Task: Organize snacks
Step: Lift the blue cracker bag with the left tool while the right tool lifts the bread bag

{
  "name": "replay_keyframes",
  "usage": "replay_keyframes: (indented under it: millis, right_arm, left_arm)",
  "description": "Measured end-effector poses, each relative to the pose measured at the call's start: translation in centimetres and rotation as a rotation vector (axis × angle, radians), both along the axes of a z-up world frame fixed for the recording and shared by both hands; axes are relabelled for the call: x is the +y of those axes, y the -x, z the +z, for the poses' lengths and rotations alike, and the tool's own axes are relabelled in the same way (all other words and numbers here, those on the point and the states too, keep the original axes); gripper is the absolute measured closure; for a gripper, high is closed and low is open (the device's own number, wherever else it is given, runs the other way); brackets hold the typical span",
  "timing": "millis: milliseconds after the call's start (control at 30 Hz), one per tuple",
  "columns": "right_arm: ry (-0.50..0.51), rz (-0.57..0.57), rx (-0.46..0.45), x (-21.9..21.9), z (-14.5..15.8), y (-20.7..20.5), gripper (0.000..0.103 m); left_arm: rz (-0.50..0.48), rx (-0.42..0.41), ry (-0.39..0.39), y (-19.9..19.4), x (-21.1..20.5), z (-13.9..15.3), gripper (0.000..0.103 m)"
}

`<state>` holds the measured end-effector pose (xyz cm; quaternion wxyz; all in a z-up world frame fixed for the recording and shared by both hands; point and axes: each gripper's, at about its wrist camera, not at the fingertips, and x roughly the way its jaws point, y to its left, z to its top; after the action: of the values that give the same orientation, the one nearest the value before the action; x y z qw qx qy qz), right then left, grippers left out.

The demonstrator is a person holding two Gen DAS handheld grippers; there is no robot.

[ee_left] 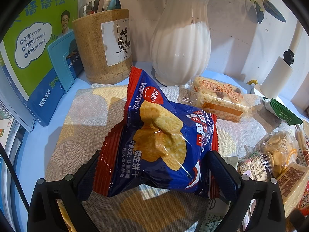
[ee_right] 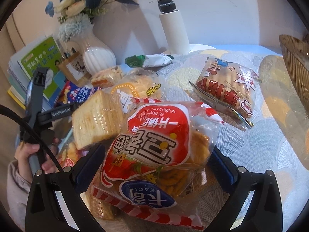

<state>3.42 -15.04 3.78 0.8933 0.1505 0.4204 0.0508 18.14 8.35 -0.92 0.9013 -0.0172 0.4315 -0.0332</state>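
My left gripper [ee_left: 154, 172] is shut on a blue and red cracker packet [ee_left: 160, 139] and holds it above the patterned cloth [ee_left: 77, 119]. The same packet [ee_right: 77, 93] and the left gripper body [ee_right: 38, 100] show at the left of the right wrist view. My right gripper [ee_right: 154, 166] is shut on a red and white snack bag [ee_right: 152, 154] with orange pieces inside, lifted over the snack pile. A clear pack of square crackers [ee_right: 98, 118] lies just behind it.
A wooden pen holder [ee_left: 104, 46], white vase [ee_left: 179, 44] and books [ee_left: 38, 38] stand at the back. A rice-cake pack [ee_left: 220, 98], green packet [ee_left: 283, 112], biscuit bags [ee_left: 278, 150], a red finger-biscuit bag [ee_right: 227, 89] and a woven bowl [ee_right: 295, 67] lie around.
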Motion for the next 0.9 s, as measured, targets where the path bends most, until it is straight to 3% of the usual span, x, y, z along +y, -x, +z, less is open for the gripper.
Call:
replay_keyframes:
  millis: [33,67,100,133,233,333,567,900]
  right_arm:
    - [-0.007,-0.008,-0.005,-0.2,0.1,0.1,0.018]
    - [-0.027,-0.001,-0.021,-0.4,0.2,0.4,0.023]
    - [-0.035,0.001,-0.026,-0.5,0.3,0.6,0.032]
    - [-0.048,0.0,-0.032,-0.6,0.3,0.7,0.036]
    - [-0.085,-0.006,-0.047,-1.1,0.3,1.0,0.04]
    - [-0.108,-0.023,-0.081,-1.6,0.7,1.6,0.041]
    - [-0.138,-0.027,-0.157,-2.1,1.4,2.7,0.041]
    - [-0.186,-0.035,-0.183,-2.9,1.4,3.0,0.041]
  left_arm:
    - [0.0,0.001,-0.001,0.0,0.0,0.0,0.0]
    - [0.002,-0.003,-0.003,0.1,0.0,0.0,0.003]
    - [-0.001,-0.027,0.003,0.4,0.1,0.3,0.01]
    - [-0.012,-0.054,0.008,1.0,0.2,0.7,0.04]
    - [-0.006,-0.115,-0.04,2.0,-0.4,1.3,0.063]
    - [0.011,-0.15,-0.089,2.4,-0.9,1.7,0.069]
    - [0.031,-0.148,0.004,2.2,0.8,1.9,0.071]
    - [0.009,-0.184,0.084,2.9,1.5,2.3,0.072]
